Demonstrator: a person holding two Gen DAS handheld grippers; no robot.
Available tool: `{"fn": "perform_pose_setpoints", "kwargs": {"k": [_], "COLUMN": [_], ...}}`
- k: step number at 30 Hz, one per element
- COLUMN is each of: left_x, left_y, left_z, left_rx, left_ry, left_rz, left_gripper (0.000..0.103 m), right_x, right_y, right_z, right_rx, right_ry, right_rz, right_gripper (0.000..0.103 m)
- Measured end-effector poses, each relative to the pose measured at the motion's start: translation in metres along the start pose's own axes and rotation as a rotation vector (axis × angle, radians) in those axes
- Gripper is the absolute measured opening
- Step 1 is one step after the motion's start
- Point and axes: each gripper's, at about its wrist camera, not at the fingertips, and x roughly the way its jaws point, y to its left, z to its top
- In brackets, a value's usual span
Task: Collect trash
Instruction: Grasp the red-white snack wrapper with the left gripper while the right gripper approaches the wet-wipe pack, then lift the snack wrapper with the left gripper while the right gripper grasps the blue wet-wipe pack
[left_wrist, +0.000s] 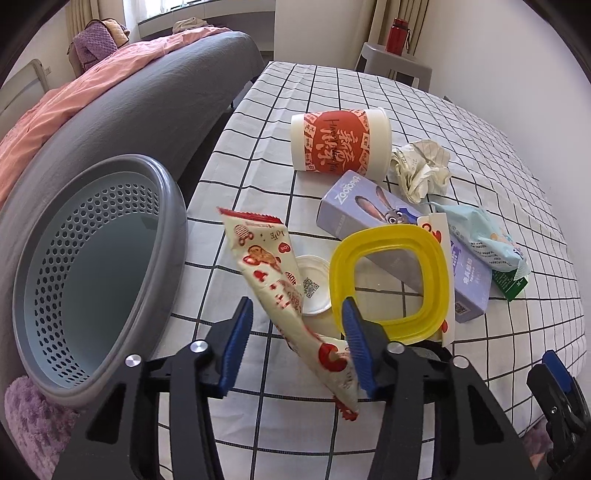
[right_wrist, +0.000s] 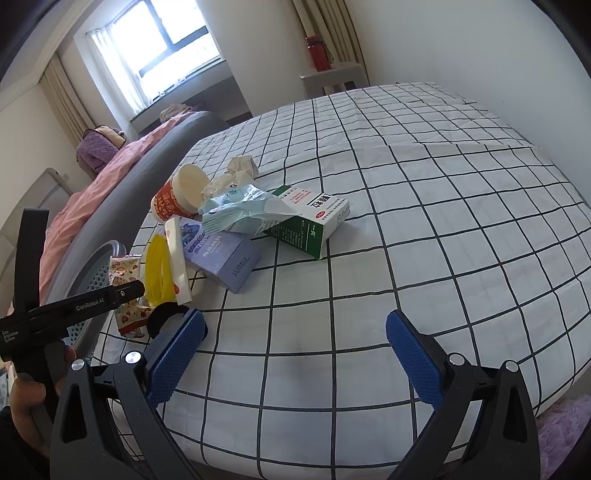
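Closest to my left-hand camera, the left gripper (left_wrist: 297, 345) has its blue fingers (left_wrist: 236, 343) drawn in narrow around a red-and-white snack wrapper (left_wrist: 266, 266). I see it held tilted between the pads, its top end leaning left and its bottom end hanging below them, clear of the bed (left_wrist: 480, 350). At far left a grey basket (left_wrist: 173, 206) with a perforated blue lining is tipped with its mouth towards me, just beside the wrapper and against the edge of the checked sheet. Moving right, a small white lid (left_wrist: 314, 284) lies flat behind the wrapper, touching a yellow ring-shaped lid (left_wrist: 391, 240) that leans on a purple carton (left_wrist: 369, 206). Beyond them a red-and-white paper cup (left_wrist: 340, 140) lies on its side, with crumpled paper (left_wrist: 421, 170) next to it. Further right, a pale blue wipes pack (left_wrist: 480, 236) rests on a green-and-white box (left_wrist: 511, 284). On my right-hand camera the right gripper (right_wrist: 295, 350) hangs over bare sheet, well apart from the pile, its fingers spread wide with nothing between them.
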Motion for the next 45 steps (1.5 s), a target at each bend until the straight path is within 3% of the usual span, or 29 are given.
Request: {"fn": "perform_pose_setpoints", "kwargs": {"k": [4,16,24,32,40,45], "left_x": [-0.003,-0.027,-0.05,-0.061,-0.055,-0.05], "left_y": [0.004,0.024,0.022,0.018,0.022,0.026], "left_z": [-0.001,-0.007,-0.009,-0.008,-0.005,-0.003], "left_rx": [-0.001,-0.003,0.037,0.054,0.046,0.038], "left_ry": [-0.002,-0.059,-0.131,-0.166,-0.16,-0.149], "left_rz": [-0.009,0.027,0.04,0.029,0.027,0.024], "left_gripper": [0.023,0.022,0.022,0.022,0.022,0.022], "right_x": [-0.001,-0.004,-0.004,0.034,0.077,0.094], "right_y": [0.001,0.006,0.02,0.04,0.052,0.052], "right_z": [0.0,0.006,0.042,0.085,0.094,0.095], "right_rx": [-0.004,-0.019,-0.138,-0.269,-0.334,-0.356], "right_ry": [0.006,0.007,0.015,0.085,0.172,0.215], "right_rz": [-0.007,-0.01,0.024,0.041,0.036,0.015], "right_gripper": [0.097,0.097,0.097,0.097,0.096,0.083]}}
